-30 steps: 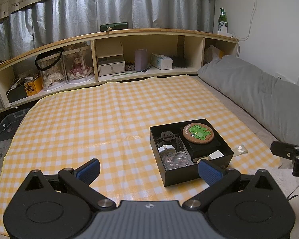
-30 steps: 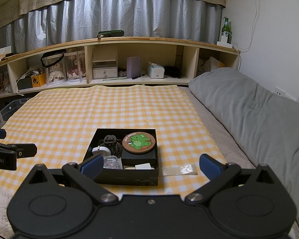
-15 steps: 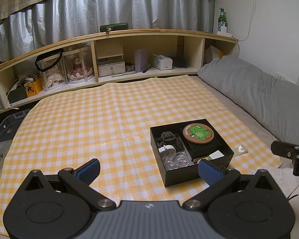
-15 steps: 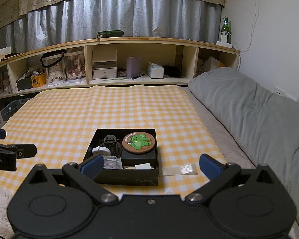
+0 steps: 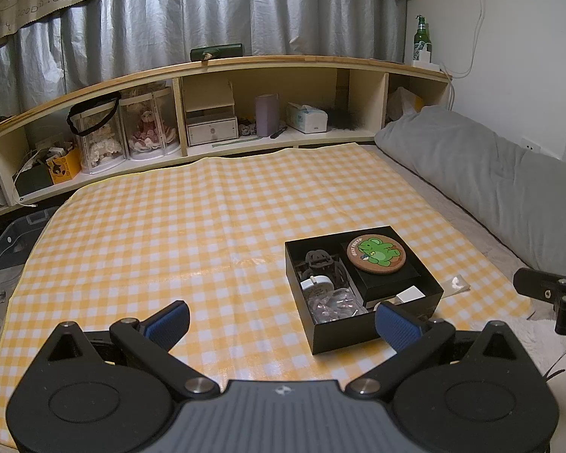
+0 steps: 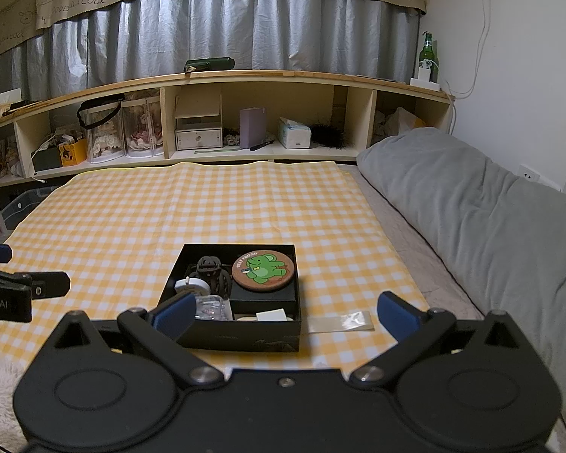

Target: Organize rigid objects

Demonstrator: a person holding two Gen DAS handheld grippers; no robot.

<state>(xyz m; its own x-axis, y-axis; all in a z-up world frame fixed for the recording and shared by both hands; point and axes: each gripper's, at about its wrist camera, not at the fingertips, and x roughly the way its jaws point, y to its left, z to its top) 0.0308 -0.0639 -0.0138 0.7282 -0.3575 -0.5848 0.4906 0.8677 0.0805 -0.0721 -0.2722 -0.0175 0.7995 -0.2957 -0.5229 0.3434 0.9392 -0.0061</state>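
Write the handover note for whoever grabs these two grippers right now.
Left gripper: open, empty, hovering short of the black box.
Right gripper: open, empty, hovering just short of the box.
The box sits on the checked cloth and holds the cork coaster with the green animal on a smaller black case, a dark claw clip, a white round item and clear pieces.
A clear plastic sleeve lies outside, on the box's right.
Left: probably just the sleeve.

Open black box (image 6: 237, 336) resting flat on yellow-checked cloth (image 6: 169, 207), near its front edge. Inside: round cork coaster (image 6: 263, 267) with green elephant atop a smaller black box (image 6: 264, 300); dark hair claw (image 6: 212, 270), white round item (image 6: 190, 284), clear plastic pieces (image 6: 212, 307) alongside.
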